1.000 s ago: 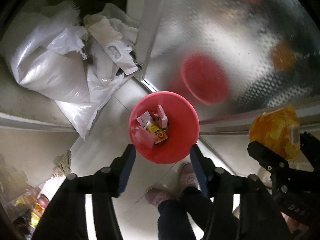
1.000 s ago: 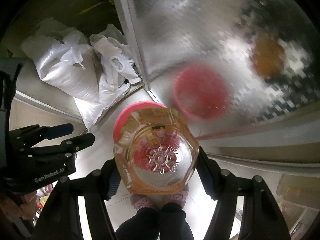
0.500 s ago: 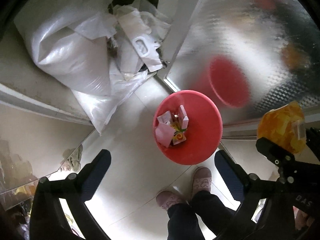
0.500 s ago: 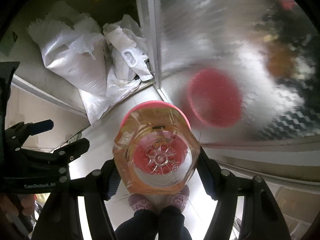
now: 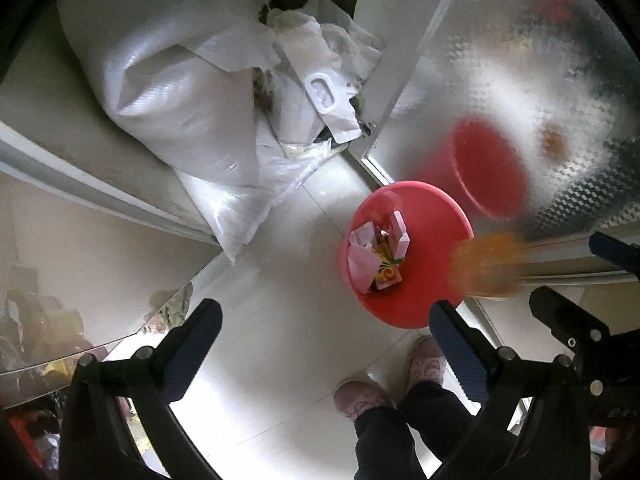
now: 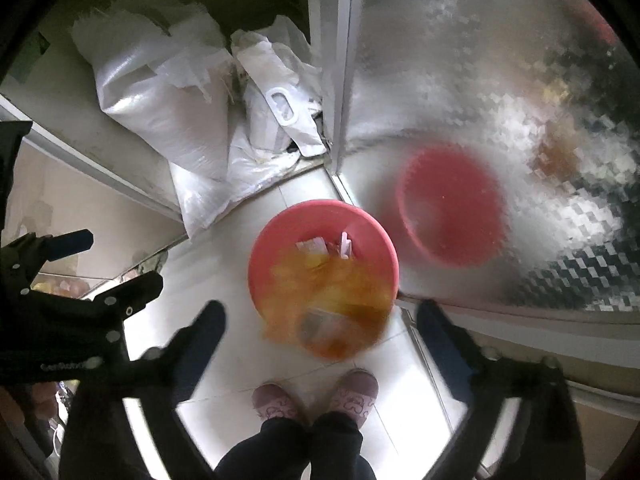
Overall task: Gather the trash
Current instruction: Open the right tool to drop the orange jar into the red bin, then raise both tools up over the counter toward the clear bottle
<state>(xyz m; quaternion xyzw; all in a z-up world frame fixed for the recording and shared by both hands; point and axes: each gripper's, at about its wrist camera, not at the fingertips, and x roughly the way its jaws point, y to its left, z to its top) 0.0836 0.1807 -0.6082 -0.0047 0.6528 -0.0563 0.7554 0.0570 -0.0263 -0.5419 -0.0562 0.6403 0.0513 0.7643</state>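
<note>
Orange bottle [image 6: 332, 312]: blurry, mid-air over red bin [image 6: 280, 240]
Right hand-held gripper [image 6: 320, 320]: spread, holding nothing
Left hand-held gripper [image 5: 324, 320]: spread, empty
Progress: cartons [image 5: 376, 252] binned, bottle nearly in

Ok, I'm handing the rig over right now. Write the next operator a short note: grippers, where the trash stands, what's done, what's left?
Left gripper: open, empty, pointing down beside the round red plastic bin.
Right gripper: open, nothing between its fingers.
The clear orange plastic bottle shows as a motion-blurred streak over the bin's near rim, apparently dropping in; landing not confirmed.
Already in the bin: small pink and yellow cartons.
Done: cartons binned, bottle let go.
Left: check the bottle lands inside. White plastic sacks sit by the door frame; whether they count as trash is unclear.
</note>
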